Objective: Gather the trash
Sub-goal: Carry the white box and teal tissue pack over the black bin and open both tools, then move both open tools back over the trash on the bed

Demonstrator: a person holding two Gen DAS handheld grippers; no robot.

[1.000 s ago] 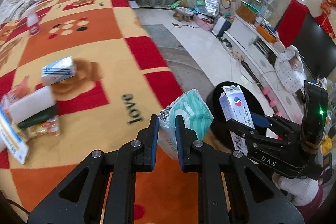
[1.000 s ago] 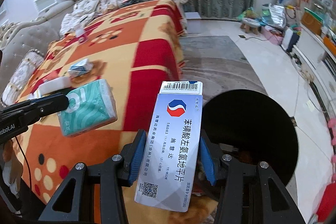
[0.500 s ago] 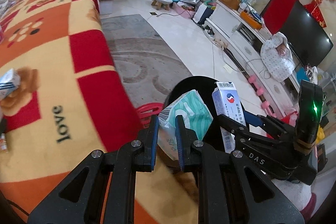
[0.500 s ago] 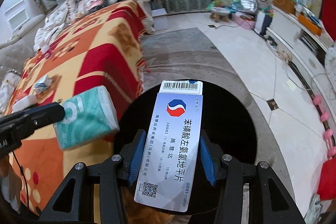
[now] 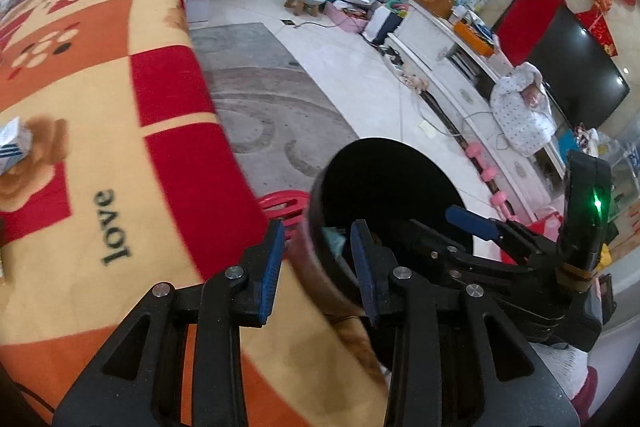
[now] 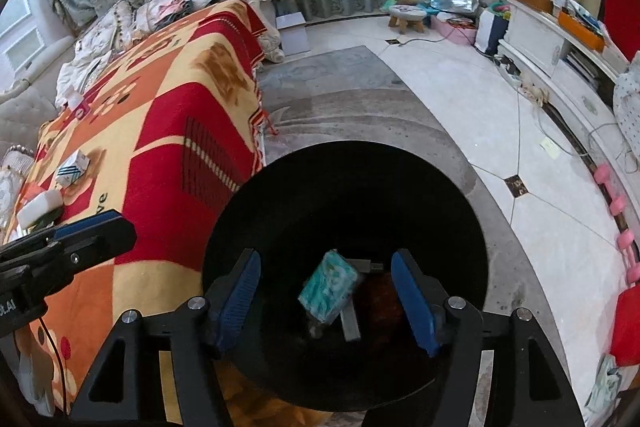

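Observation:
A black round bin (image 6: pixel 460 211) stands on the floor beside the blanket-covered table (image 6: pixel 168 131). My right gripper (image 6: pixel 326 297) is open and empty above the bin's mouth. Inside the bin I see the teal tissue pack (image 6: pixel 329 287) and a grey box (image 6: pixel 350 319) under it. My left gripper (image 5: pixel 318 267) is open and empty at the bin's near rim (image 5: pixel 320 195), and a bit of the teal pack (image 5: pixel 334 241) shows between its fingers. More trash lies on the table: a small blue-and-white box (image 6: pixel 72 169) and a white block (image 6: pixel 38 209).
The orange-red blanket (image 5: pixel 100 131) hangs over the table edge next to the bin. A red plastic stool (image 5: pixel 282 205) stands between table and bin. Pink dumbbells (image 6: pixel 618 215), a TV cabinet (image 5: pixel 452 51) and clutter line the right side. A grey rug (image 6: pixel 340 95) lies beyond.
Both grippers have opened over the bin. The teal tissue pack and the white medicine box have left the fingers and dropped into the bin.

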